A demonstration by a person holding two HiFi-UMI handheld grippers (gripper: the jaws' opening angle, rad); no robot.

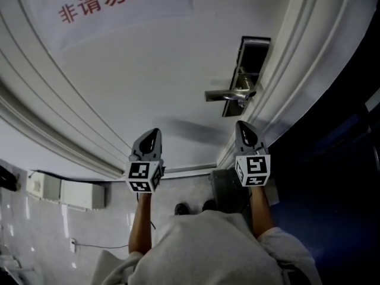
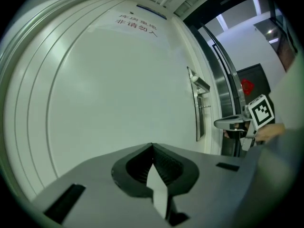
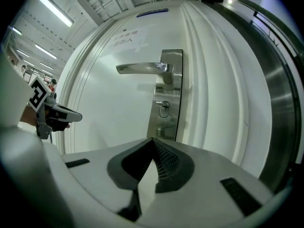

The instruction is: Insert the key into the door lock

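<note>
My left gripper [image 1: 154, 134] has its jaws pressed together with nothing between them. It points at the bare panel of the white painted door [image 1: 148, 70] straight ahead of it. The pale paper sign with red characters [image 1: 113, 2] hangs well above its line.

Off to that gripper's right stands the brushed steel lock plate [image 3: 167, 91]. It carries the silver lever handle [image 3: 142, 68] near its top and a small ringed fitting [image 3: 164, 109] just below the lever. My right gripper [image 1: 241, 127] faces this plate about level, and its jaws are also closed tight on nothing.

I see no key in either gripper. I cannot tell whether the ringed fitting is a key head already in the cylinder or only the keyhole's trim.

The main risk, as I judge it, is reaching the lock with shut, empty jaws and nothing to insert. The lever also sits just above the fitting, so my right gripper's broad nose could knock it on the way in. If the fitting is a key, a skewed pinch could twist it or scrape the plate. My idle left gripper could drift into the door.
</note>
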